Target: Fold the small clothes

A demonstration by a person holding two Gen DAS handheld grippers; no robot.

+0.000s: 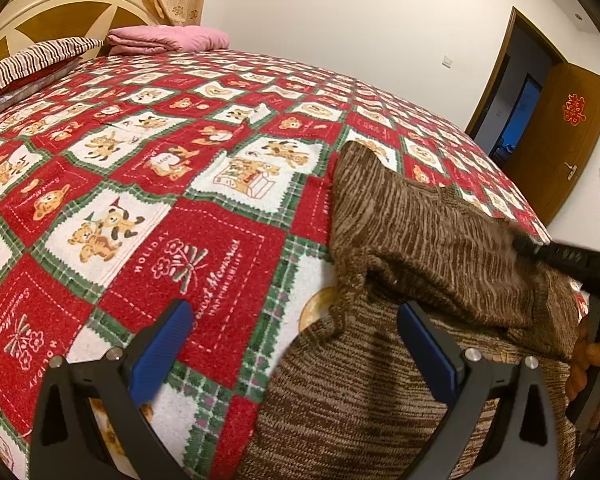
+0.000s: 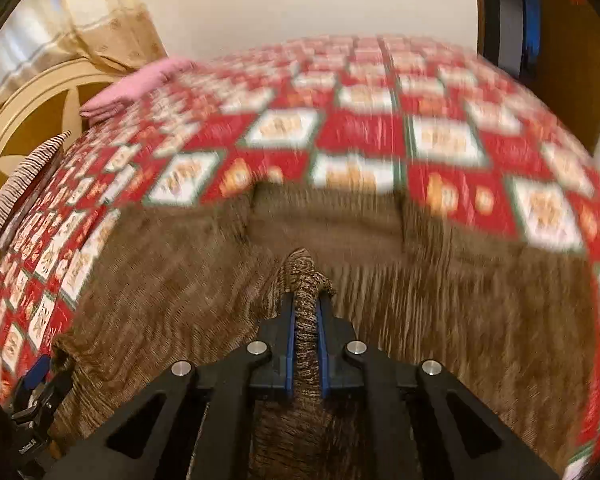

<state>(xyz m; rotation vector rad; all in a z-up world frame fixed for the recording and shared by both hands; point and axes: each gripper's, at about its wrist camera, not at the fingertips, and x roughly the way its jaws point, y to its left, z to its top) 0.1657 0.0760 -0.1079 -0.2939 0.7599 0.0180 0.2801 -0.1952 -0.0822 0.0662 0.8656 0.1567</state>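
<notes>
A brown knitted sweater (image 1: 412, 344) lies on the bed's red, white and green patchwork blanket (image 1: 172, 184). One part of it is lifted and folded over the rest. My left gripper (image 1: 296, 344) is open and empty, its blue pads astride the sweater's left edge. My right gripper (image 2: 305, 320) is shut on a bunched fold of the sweater (image 2: 440, 300), held above the spread knit. In the left wrist view the right gripper (image 1: 556, 258) shows as a black arm at the right, gripping the lifted fold. The right wrist view is motion-blurred.
A folded pink cloth (image 1: 168, 38) and a striped pillow (image 1: 32, 60) lie by the cream headboard (image 1: 60, 4) at the far left. An open wooden door (image 1: 556, 140) stands at the far right. The blanket's far edge drops off near the wall.
</notes>
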